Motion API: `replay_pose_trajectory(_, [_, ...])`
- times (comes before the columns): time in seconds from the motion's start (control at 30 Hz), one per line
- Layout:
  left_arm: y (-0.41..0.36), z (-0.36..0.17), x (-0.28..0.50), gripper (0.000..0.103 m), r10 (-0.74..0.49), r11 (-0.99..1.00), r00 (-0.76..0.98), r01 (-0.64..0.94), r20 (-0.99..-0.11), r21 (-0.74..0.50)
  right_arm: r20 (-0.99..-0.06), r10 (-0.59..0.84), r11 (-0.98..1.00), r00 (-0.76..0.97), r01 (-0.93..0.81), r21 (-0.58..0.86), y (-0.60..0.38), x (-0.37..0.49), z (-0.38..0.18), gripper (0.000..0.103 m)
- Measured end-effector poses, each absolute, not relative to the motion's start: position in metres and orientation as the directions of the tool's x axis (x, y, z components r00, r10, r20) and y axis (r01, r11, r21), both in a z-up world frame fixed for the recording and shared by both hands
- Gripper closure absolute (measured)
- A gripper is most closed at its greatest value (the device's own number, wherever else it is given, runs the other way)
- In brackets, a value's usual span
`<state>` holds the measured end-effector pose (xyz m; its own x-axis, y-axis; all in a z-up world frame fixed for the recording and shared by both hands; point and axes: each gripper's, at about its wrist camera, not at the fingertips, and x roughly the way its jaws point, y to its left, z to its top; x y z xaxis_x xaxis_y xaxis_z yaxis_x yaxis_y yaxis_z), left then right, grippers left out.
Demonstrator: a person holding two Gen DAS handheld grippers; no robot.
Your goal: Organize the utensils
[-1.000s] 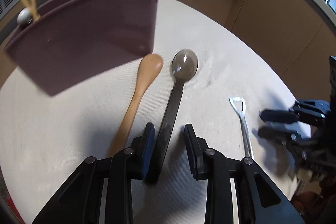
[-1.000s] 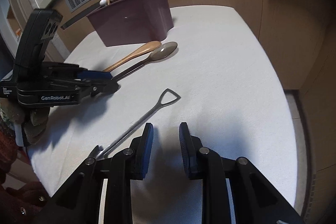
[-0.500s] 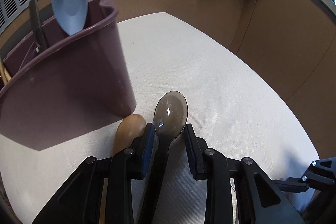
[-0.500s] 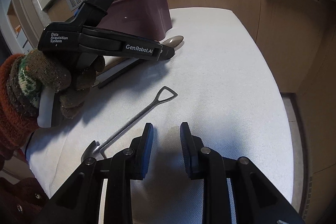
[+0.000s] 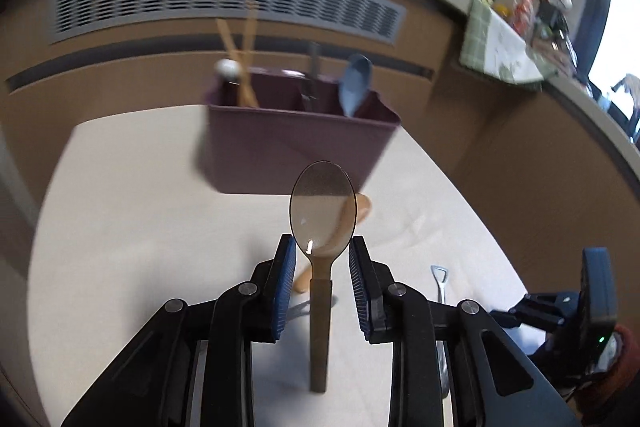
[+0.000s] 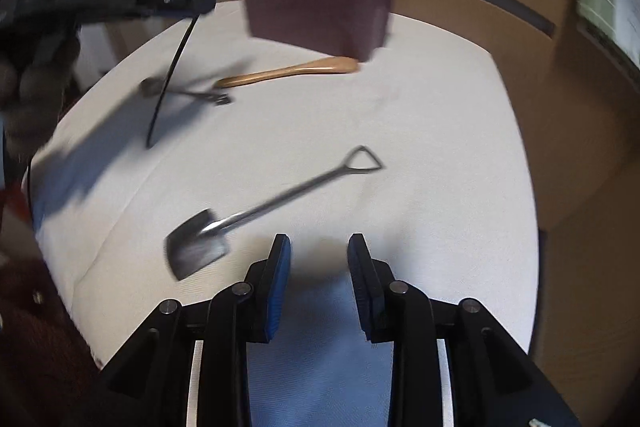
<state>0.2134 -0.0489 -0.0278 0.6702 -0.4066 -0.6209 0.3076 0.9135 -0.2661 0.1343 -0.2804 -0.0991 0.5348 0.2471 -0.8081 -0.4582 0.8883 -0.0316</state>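
Above the cloth (image 5: 120, 247), the left gripper (image 5: 322, 259) carries the dark spoon (image 5: 322, 211), bowl toward the caddy (image 5: 300, 143), though the fingers look apart. Right gripper (image 6: 319, 259) hovers open by the shovel spoon (image 6: 256, 211).

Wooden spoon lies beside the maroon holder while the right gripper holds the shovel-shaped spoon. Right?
No. The right wrist view shows the right gripper open and empty; the shovel-shaped spoon lies on the cloth before it. The wooden spoon does lie beside the maroon holder.
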Motion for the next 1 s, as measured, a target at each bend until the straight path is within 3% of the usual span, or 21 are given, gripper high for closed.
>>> replay_pose_trajectory(0.23, [0.005, -0.021, 0.190, 0.076, -0.362, 0.925, 0.725, 0.206, -0.585, -0.318, -0.778, 0.307, 0.809, 0.549, -0.581, -0.091, -0.219, 0.153, -0.099, 0.075])
replay_pose_trajectory(0.27, [0.009, -0.022, 0.188, 0.077, -0.357, 0.926, 0.728, 0.196, -0.585, -0.322, -0.777, 0.314, 0.803, 0.545, -0.590, -0.090, -0.213, 0.159, -0.097, 0.075])
replay_pose_trajectory(0.3, [0.013, -0.022, 0.185, 0.085, -0.351, 0.928, 0.731, 0.187, -0.585, -0.322, -0.778, 0.325, 0.791, 0.538, -0.605, -0.088, -0.207, 0.164, -0.096, 0.075])
replay_pose_trajectory(0.4, [0.025, -0.023, 0.182, 0.086, -0.339, 0.930, 0.738, 0.170, -0.583, -0.325, -0.774, 0.371, 0.758, 0.513, -0.649, -0.067, -0.201, 0.177, -0.087, 0.075])
replay_pose_trajectory(0.67, [0.033, -0.033, 0.186, 0.086, -0.322, 0.929, 0.734, 0.126, -0.597, -0.347, -0.801, 0.303, 0.849, 0.517, -0.529, -0.020, -0.212, 0.246, -0.093, 0.076])
replay_pose_trajectory(0.83, [0.044, -0.052, 0.188, 0.086, -0.298, 0.936, 0.698, 0.078, -0.651, -0.344, -0.830, 0.291, 0.864, 0.476, -0.503, 0.015, -0.233, 0.229, -0.099, 0.075])
replay_pose_trajectory(1.0, [0.047, -0.067, 0.186, 0.086, -0.286, 0.937, 0.673, 0.047, -0.682, -0.347, -0.848, 0.373, 0.806, 0.378, -0.584, 0.094, -0.241, 0.185, -0.092, 0.071])
